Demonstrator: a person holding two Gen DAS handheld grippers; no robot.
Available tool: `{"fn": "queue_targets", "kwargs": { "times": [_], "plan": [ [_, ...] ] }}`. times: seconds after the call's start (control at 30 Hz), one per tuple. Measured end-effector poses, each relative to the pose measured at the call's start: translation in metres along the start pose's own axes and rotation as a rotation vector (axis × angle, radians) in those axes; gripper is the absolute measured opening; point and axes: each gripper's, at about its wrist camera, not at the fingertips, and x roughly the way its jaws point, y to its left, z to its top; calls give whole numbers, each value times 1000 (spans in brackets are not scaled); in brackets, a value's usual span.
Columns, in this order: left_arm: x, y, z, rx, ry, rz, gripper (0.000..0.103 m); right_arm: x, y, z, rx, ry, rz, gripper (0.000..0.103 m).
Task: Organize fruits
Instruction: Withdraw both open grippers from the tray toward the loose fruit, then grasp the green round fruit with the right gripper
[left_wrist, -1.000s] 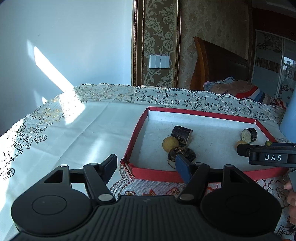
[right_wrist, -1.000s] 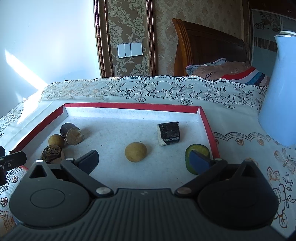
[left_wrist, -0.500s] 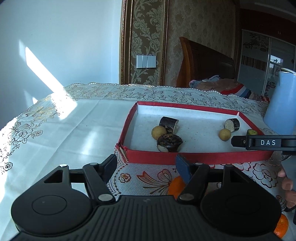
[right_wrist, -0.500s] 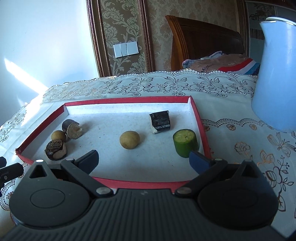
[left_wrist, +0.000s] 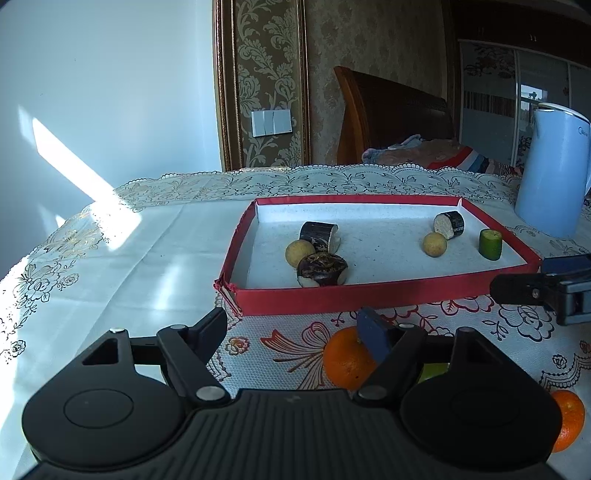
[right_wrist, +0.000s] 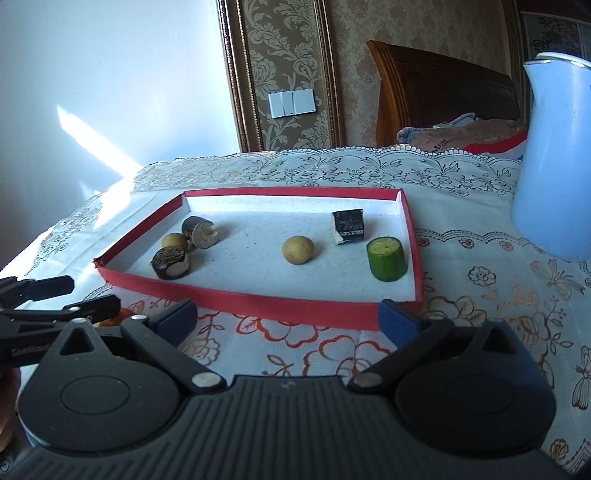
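A red-walled tray (left_wrist: 369, 291) (right_wrist: 258, 304) holds two yellow balls (left_wrist: 299, 253) (right_wrist: 298, 250), three dark cut pieces (left_wrist: 322, 269) (right_wrist: 349, 226) and a green cylinder (left_wrist: 490, 243) (right_wrist: 386, 258). My left gripper (left_wrist: 295, 332) is open and empty in front of the tray. An orange (left_wrist: 345, 362) lies on the cloth by its right finger; a second orange (left_wrist: 569, 419) lies at the far right. My right gripper (right_wrist: 288, 317) is open and empty before the tray's front wall. It also shows in the left wrist view (left_wrist: 543, 288).
A tall pale blue jug (left_wrist: 550, 173) (right_wrist: 557, 158) stands right of the tray. The table has a white lace cloth (left_wrist: 129, 258) with a red flower print near the front. A wooden headboard (right_wrist: 443, 92) and wall stand behind the table.
Both grippers have pulled back and up from the tray. The tray looks farther off, and the oranges in front of it have come into the left wrist view.
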Motion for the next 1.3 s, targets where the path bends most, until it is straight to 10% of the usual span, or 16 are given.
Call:
{"fn": "queue_targets", "kwargs": {
  "times": [0.53,0.63,0.7,0.77,1.3],
  "plan": [
    [-1,18,4,-103,-13,4,77,-10,75,-33,-368,103,141,89],
    [-2,18,4,-100,-12,1,77,-7,83,-37,-424,100,132,76],
    [-2,17,4,-94,-13,0,77,-6,86,-39,-439,109,152,45],
    [-2,16,3,-89,-14,-2,77,-7,86,-40,-440,112,190,30],
    [8,-18,1,60,4,-24,77,4,15,-14,-71,33,7,30]
  ]
}}
